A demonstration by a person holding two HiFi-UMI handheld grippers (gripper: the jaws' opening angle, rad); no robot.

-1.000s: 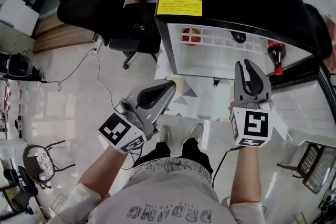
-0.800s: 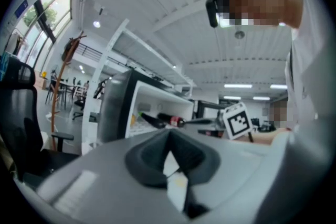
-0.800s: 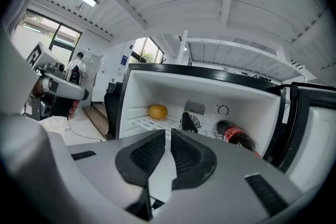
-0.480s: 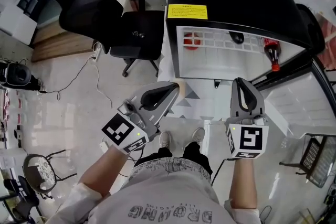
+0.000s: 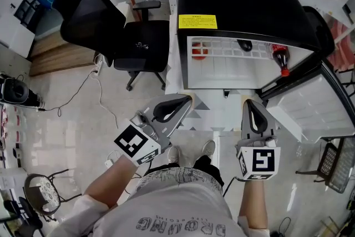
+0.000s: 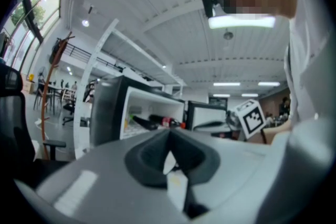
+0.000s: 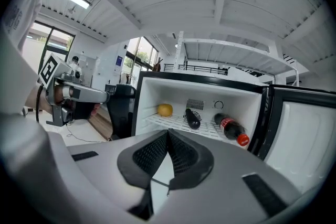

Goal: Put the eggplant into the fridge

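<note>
Lying on the wire shelf (image 7: pixel 171 124) straight ahead of the right claw (image 7: pixel 168 131), the eggplant (image 7: pixel 192 118) is already inside the open fridge (image 7: pixel 199 81), with a yellow fruit (image 7: pixel 165 109) on its left and a cola bottle (image 7: pixel 230 128) on its right, so the job looks done. That probably explains why both claws are empty, jaws pressed together, the left claw (image 6: pixel 169 134) held level off to the right claw's left. The right claw's own body hides the fridge's lower part, and the eggplant's stem end is too small to make out.

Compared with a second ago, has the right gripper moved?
Yes. The right gripper has drawn back from the fridge toward the person; its tips no longer overlap the fridge's open front.
</note>
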